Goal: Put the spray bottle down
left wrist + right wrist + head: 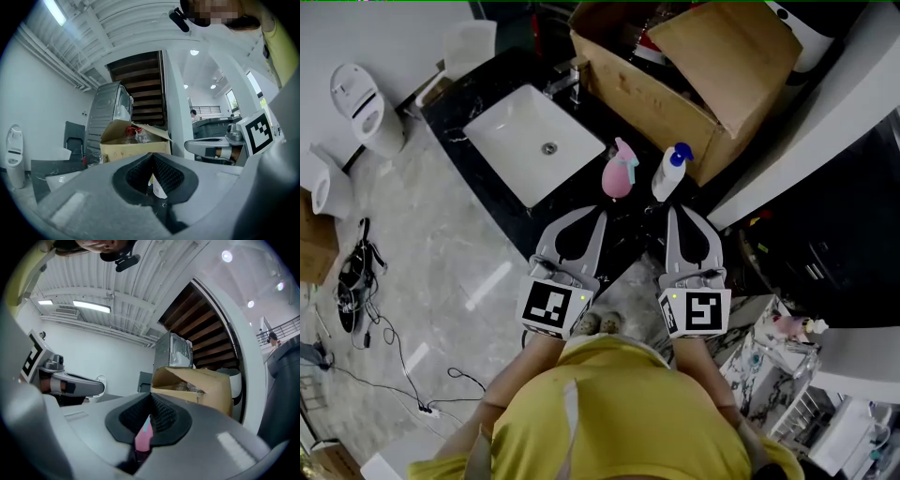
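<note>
A pink spray bottle (619, 170) stands upright on the black counter (581, 202), with a white bottle with a blue cap (670, 172) just to its right. My left gripper (601, 215) is shut and holds nothing, its tips just short of the pink bottle. My right gripper (677, 211) is also shut and empty, just short of the white bottle. In the left gripper view the jaws (152, 157) meet at the tip, and the white bottle's label (159, 187) shows in the hollow behind the tips. In the right gripper view the pink bottle (143, 439) shows below the shut jaws (151, 397).
A white sink basin (534, 141) with a faucet (567, 81) is set in the counter to the left. An open cardboard box (694, 75) stands right behind the bottles. A toilet (361, 103) and loose cables (356, 281) are on the marble floor at left.
</note>
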`<state>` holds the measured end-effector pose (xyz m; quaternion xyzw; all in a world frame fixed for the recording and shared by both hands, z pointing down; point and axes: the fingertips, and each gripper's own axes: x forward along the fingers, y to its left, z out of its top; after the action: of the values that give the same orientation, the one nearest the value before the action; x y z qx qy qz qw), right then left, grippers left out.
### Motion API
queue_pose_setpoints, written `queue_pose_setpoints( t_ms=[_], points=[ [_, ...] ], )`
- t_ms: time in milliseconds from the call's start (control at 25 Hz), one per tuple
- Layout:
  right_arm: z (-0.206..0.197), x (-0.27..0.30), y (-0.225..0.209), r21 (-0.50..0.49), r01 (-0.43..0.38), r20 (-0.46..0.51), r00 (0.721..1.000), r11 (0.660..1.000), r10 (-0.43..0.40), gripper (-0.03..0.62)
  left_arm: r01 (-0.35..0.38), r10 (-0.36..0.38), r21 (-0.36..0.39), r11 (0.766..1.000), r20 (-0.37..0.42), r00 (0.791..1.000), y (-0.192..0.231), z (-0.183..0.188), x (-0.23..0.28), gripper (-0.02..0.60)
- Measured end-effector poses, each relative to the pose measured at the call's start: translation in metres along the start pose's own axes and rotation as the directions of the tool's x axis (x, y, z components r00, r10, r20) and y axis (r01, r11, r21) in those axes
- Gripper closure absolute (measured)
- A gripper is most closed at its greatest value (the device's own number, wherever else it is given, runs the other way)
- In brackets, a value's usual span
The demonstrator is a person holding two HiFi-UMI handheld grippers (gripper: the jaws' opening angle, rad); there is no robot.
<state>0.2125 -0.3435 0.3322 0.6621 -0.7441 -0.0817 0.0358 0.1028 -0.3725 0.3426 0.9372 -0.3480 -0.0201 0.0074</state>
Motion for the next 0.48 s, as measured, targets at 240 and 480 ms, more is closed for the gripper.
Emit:
queue_pose_setpoints(
  t_ms=[240,480],
  points=[
    [-0.007,-0.023,-0.001,0.018,0.037,-0.037,0.999,0.999,-0.036,0.594,-0.009,0.009,0.012,1.0,-0.007,1.0,-0.004,-0.001,-0.006,0.578],
    [-0.013,-0.029,0.006,0.018,0.034,-0.045,0.998,0.999,-0.033,0.594,-0.021,0.021,0.019,1.0,-0.011,1.0,-0.004,-0.005,-0.011,0.58]
  ],
)
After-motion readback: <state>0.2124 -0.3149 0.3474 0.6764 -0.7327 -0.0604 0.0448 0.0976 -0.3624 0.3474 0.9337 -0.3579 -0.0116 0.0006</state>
